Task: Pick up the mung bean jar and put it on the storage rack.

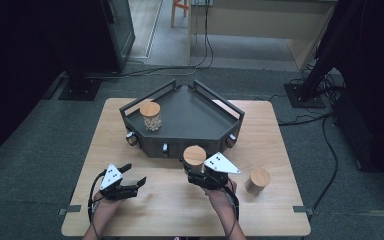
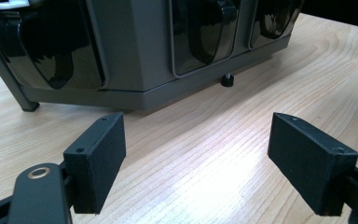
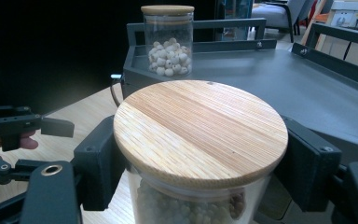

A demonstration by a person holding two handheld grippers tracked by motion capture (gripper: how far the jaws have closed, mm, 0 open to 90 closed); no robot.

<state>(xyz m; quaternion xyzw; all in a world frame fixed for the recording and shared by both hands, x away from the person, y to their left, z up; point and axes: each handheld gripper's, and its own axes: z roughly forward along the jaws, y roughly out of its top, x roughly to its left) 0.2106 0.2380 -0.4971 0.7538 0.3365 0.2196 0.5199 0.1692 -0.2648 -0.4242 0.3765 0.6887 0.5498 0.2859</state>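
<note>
The wooden table [image 1: 180, 210] was the biggest thing, and it stood on a grey carpet floor [image 1: 35, 150]. The dark tray [image 1: 195, 117] sat at the far middle of the table, and its back corner hung a little past the table's far edge. There was lots of bare wood in front of the tray, all the way to the near edge.

Inside the tray, at its left side, stood a glass jar of pale beads [image 1: 151, 116] with a wooden lid. Just in front of the tray, the right tongs [image 1: 195, 169] were closed on another jar [image 3: 200, 140]. One black pad pressed on each side of the glass, just under its round wooden lid. That jar was held close to the tray's front wall. A third jar [image 1: 257, 181] stood on the table, in front of the tray's right corner and near the table's right edge.

The left tongs [image 1: 132, 182] were in front of the tray's left corner, low over bare wood. Their two pads [image 2: 98, 158] were wide apart and held nothing.
</note>
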